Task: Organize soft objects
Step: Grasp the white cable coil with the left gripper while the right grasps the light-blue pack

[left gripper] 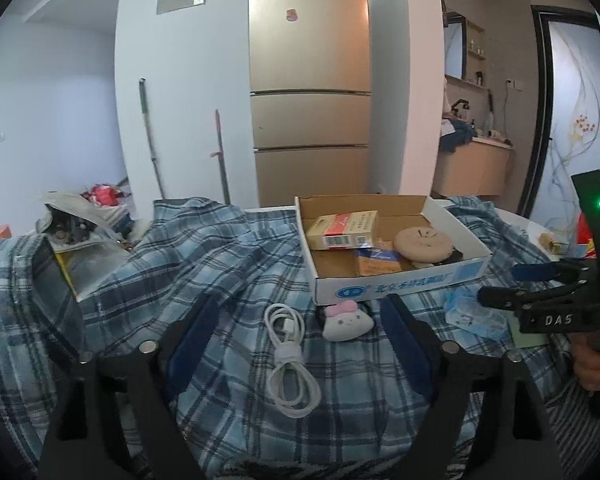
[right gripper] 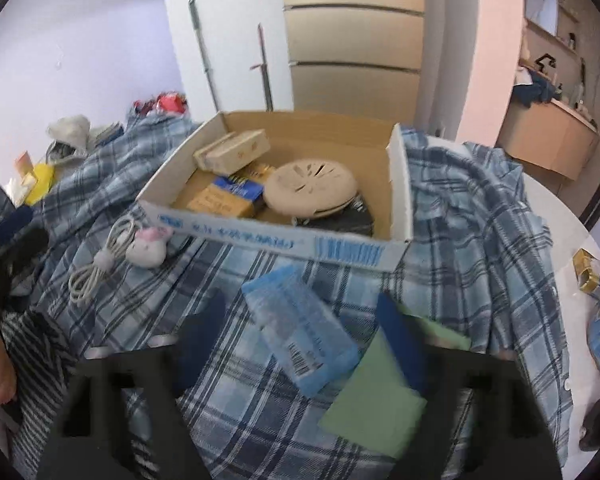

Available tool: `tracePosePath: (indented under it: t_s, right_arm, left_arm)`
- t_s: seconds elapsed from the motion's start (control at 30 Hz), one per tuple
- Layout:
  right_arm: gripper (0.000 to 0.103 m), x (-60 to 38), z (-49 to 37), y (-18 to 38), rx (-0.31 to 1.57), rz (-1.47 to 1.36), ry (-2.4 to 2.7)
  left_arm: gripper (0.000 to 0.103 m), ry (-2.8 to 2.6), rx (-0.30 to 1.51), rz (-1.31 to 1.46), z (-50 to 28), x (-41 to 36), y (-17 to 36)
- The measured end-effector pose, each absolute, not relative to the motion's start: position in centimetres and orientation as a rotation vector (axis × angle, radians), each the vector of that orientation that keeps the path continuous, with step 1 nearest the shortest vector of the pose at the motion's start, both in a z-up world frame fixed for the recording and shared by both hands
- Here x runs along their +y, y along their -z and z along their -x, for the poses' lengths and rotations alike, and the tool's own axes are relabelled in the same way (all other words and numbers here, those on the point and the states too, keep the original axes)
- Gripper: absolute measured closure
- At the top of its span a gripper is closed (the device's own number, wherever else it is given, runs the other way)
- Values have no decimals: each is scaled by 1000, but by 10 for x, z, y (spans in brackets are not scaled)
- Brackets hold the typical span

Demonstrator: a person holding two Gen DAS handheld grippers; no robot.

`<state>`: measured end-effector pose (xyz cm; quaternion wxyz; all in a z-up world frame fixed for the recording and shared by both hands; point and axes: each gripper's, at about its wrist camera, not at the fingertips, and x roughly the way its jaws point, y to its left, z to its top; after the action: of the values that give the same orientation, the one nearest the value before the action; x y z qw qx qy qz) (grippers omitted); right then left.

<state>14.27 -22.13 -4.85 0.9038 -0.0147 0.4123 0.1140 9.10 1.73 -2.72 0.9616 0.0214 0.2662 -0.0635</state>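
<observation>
Across the counter (right gripper: 556,216) lies a rumpled blue plaid shirt (left gripper: 228,248), a gold fridge (left gripper: 310,120) behind. Your left hand-held gripper (left gripper: 300,332) stands released around the coiled white cable (left gripper: 290,354); your right hand-held gripper (right gripper: 300,340) gapes over a clear blue plastic pouch (right gripper: 300,328).

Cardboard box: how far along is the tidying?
Done: the cardboard box holds a round beige pad and small cartons. In hand: nothing; both tongs, left and right, are open. Left: the plush toy, white cable, blue packet and green cloth outside the box.
</observation>
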Motion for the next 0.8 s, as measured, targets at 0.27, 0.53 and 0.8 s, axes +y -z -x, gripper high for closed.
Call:
tracePosePath:
  t_s: [0.27,0.53,0.8]
  right_arm:
    - [23,-216,-155,67,966,54,-274]
    - [34,-204,-146,70,1037,43,-434]
    - [36,-201,-153,80,1023,102,-326]
  left_arm:
    - [15,134,638,-74,-106,11,40]
    - [15,137,648,-58,-106,14,42]
    - [15,117,622,-45,-103,18,38]
